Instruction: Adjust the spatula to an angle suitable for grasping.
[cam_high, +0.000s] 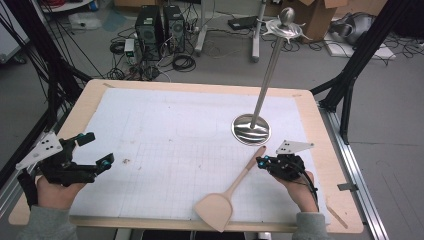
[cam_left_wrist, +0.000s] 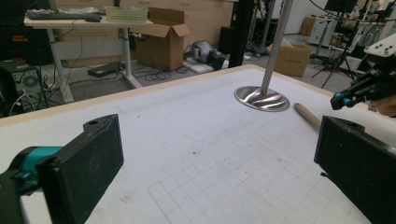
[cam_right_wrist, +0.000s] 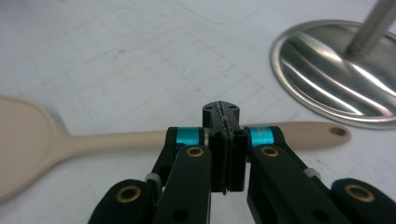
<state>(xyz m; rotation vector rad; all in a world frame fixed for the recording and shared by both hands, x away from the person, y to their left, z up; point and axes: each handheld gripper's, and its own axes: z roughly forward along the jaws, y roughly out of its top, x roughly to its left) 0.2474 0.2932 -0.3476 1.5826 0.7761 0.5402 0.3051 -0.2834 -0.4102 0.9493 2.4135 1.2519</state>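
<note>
A beige spatula (cam_high: 234, 187) lies flat on the white grid mat, blade toward the front edge and handle pointing at the metal stand (cam_high: 251, 129). My right gripper (cam_high: 261, 162) is shut with nothing between its jaws, just right of the handle's upper end. In the right gripper view the closed tips (cam_right_wrist: 221, 109) hang in front of the spatula handle (cam_right_wrist: 130, 140); whether they touch it I cannot tell. My left gripper (cam_high: 99, 149) is wide open and empty at the mat's left side. In the left gripper view its jaws (cam_left_wrist: 219, 158) frame bare mat and the handle end (cam_left_wrist: 307, 115).
The stand has a round shiny base (cam_right_wrist: 336, 79) and a tall pole with a knob on top (cam_high: 286, 20), right of the mat's middle. The wooden table edge (cam_high: 335, 150) runs close to the right hand. Computers, cables and boxes sit on the floor beyond.
</note>
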